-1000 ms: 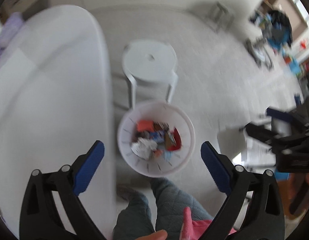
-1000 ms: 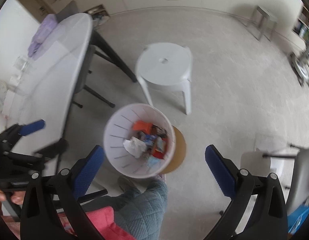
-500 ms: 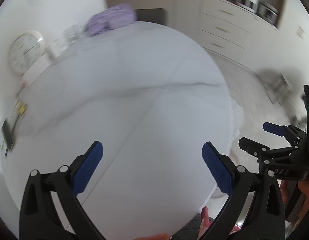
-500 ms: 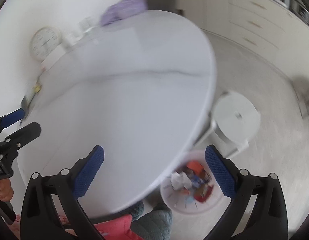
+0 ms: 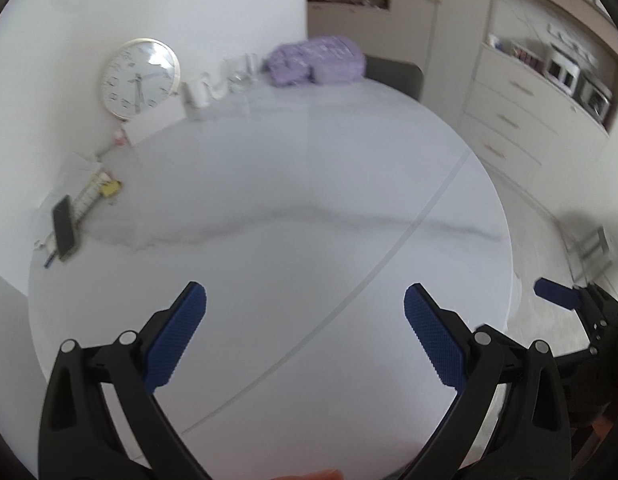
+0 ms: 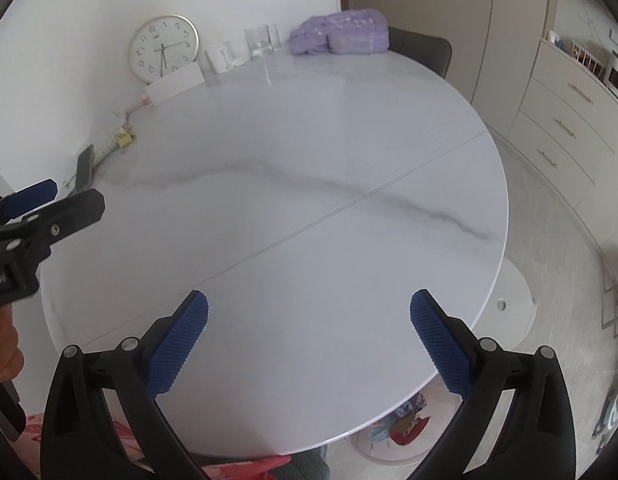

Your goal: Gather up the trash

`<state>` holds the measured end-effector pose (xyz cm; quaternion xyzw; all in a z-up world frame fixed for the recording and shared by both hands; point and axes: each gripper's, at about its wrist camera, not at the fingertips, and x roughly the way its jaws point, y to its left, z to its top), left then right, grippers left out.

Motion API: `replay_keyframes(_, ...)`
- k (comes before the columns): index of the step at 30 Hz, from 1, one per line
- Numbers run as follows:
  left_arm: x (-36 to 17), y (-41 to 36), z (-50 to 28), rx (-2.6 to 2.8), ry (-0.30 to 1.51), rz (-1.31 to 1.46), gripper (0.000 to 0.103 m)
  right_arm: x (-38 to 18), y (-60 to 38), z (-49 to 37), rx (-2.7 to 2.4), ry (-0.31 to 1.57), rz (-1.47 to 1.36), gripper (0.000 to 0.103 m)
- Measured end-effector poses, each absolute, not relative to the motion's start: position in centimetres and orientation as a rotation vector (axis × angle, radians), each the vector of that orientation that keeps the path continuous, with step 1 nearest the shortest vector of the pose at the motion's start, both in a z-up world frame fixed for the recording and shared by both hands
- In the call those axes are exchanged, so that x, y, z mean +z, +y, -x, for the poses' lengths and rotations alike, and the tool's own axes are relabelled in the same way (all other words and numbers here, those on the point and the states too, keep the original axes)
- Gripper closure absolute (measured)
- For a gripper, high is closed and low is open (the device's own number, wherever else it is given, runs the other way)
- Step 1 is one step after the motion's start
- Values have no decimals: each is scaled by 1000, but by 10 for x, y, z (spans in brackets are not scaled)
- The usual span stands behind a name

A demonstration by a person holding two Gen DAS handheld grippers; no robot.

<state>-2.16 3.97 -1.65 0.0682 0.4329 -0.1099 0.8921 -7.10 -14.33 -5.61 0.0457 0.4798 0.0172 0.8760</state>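
Your left gripper is hanging over the near half of the round white counter with its blue pads spread wide and nothing between them; your right gripper is doing the same, pads wide apart and empty. The trash is sitting in the white bin on the floor, peeking out from under the counter's near right edge in the right wrist view; it is a jumble of red and blue scraps, too hidden to tell any long axis or heading. A white stool is standing just beyond the bin, partly under the counter. Along the far wall side, a round clock, a white mug, a clear glass and a purple bundle are resting. A dark phone is lying at the counter's left edge.
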Motion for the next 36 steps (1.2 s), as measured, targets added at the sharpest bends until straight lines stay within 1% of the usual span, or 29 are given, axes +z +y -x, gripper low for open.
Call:
replay_keyframes(5, 31, 58, 8, -168, 785, -149, 8, -7, -135, 53, 58, 894, -69, 3)
replay_keyframes(13, 124, 76, -9, -77, 589, -142, 8, 102, -123, 23, 84, 660, -36, 2)
replay_keyframes(17, 155, 85, -16, -47, 551, -104, 8, 139, -119, 15, 107, 585, -38, 2)
replay_keyframes(21, 167, 87, -20, -24, 546, -72, 8, 162, -120, 13, 105, 537, -44, 2)
replay_keyframes(24, 167, 87, -21, -19, 557, -50, 8, 168, -118, 12, 124, 525, -51, 2)
replay_keyframes(36, 153, 84, -21, -15, 598, -36, 8, 160, -113, 6, 152, 544, -63, 2)
